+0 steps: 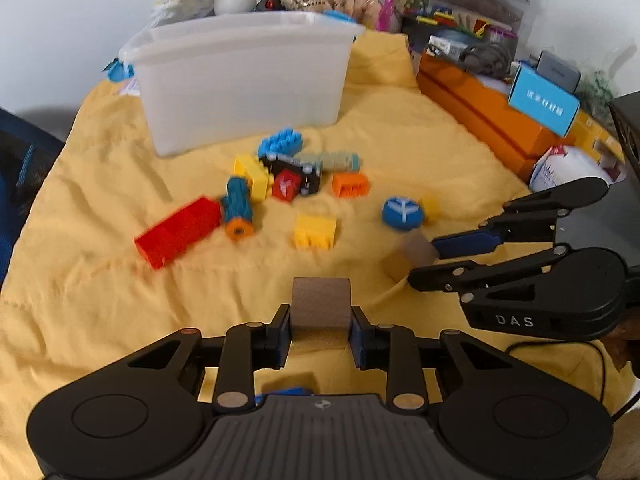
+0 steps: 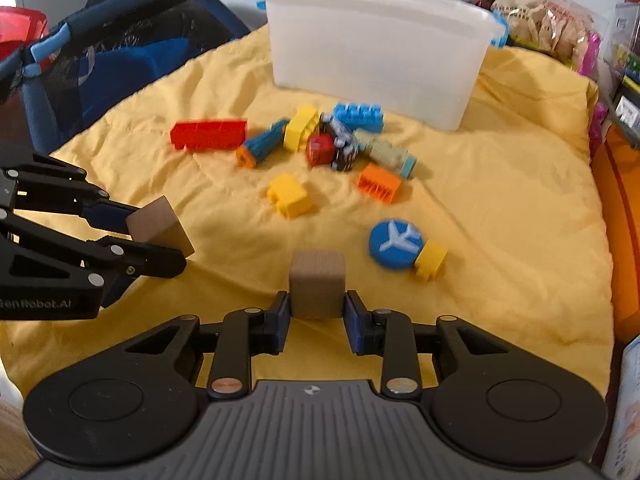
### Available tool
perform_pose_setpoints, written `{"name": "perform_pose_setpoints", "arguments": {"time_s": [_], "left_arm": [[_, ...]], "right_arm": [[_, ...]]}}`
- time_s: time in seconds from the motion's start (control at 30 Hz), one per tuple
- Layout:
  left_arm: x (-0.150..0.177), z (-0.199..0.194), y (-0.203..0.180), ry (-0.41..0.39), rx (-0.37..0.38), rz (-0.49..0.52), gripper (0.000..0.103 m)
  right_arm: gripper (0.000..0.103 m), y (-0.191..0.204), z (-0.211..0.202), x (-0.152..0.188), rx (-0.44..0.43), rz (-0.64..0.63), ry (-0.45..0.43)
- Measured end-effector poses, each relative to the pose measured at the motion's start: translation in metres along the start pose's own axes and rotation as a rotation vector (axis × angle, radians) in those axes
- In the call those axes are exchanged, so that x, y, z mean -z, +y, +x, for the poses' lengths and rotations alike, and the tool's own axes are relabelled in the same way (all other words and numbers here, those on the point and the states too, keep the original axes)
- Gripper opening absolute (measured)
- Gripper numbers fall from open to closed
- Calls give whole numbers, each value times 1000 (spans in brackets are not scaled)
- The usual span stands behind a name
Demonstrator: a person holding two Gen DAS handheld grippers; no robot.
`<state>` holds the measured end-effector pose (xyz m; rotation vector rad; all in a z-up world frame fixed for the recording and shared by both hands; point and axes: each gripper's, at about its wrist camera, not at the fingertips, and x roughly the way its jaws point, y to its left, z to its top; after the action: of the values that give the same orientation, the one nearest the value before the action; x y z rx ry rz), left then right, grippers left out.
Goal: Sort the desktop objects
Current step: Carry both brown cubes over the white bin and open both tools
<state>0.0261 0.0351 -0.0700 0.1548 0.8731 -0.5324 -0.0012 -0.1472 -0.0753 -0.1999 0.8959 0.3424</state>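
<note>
Yellow cloth (image 1: pixel 100 280) covered the table; both left tongs (image 1: pixel 320 334) and right tongs (image 2: pixel 316 316) each clamped a wooden cube (image 1: pixel 320 306), white bin (image 1: pixel 240 88) straight ahead, nearer the left.

My left gripper (image 1: pixel 320 334) and right gripper (image 2: pixel 316 320): black linkage arms, blue finger pads, silver pivot screws, ribbed grey housing.

Two plain wooden cubes are each pinched off the yellow cloth (image 2: pixel 500 184): one (image 1: pixel 320 306) between the left gripper's (image 1: pixel 320 334) pads, the other (image 2: pixel 317 290) in the right gripper (image 2: pixel 316 320). Coloured plastic bricks (image 2: pixel 296 196) and a blue airplane disc (image 2: pixel 395 244) lie scattered on the cloth before the translucent white bin (image 2: pixel 376 60).
</note>
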Motion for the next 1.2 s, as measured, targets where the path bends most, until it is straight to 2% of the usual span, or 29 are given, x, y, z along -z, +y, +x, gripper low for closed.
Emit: {"name": "perform_pose_setpoints", "arguments": {"time_s": [0.07,0.27,0.57,0.6,0.7,0.8,0.87,1.03,1.1,1.2], "left_arm": [[-11,-6,0,-30,-17,23,32],[-44,-20,14,-111,-24,4,32],[-42,-9,19,-85,-22,-28,32],[-40,-9,20,-79,-19,-29,32],[-42,-10,21,-84,-13,-23,32],[-59,-17,26,-119,-3,-15,32],[-77,-20,32,-155,-22,6,32],[-136,-27,54,-263,-49,3,32],[-160,-25,61,-295,-75,1,32],[-195,-16,70,-316,-101,-3,32]], "right_arm": [[32,-3,-3,-9,-4,-1,-11],[32,-6,-6,-24,18,2,-56],[35,-2,17,-1,15,7,28],[33,-2,19,0,15,4,39],[32,-5,17,-6,10,7,31],[32,-14,-1,-31,40,-12,-62],[32,-24,-10,-56,55,-13,-122],[32,-49,-23,-123,85,9,-256],[32,-55,-23,-148,94,10,-288],[32,-59,-12,-180,111,2,-288]]}}
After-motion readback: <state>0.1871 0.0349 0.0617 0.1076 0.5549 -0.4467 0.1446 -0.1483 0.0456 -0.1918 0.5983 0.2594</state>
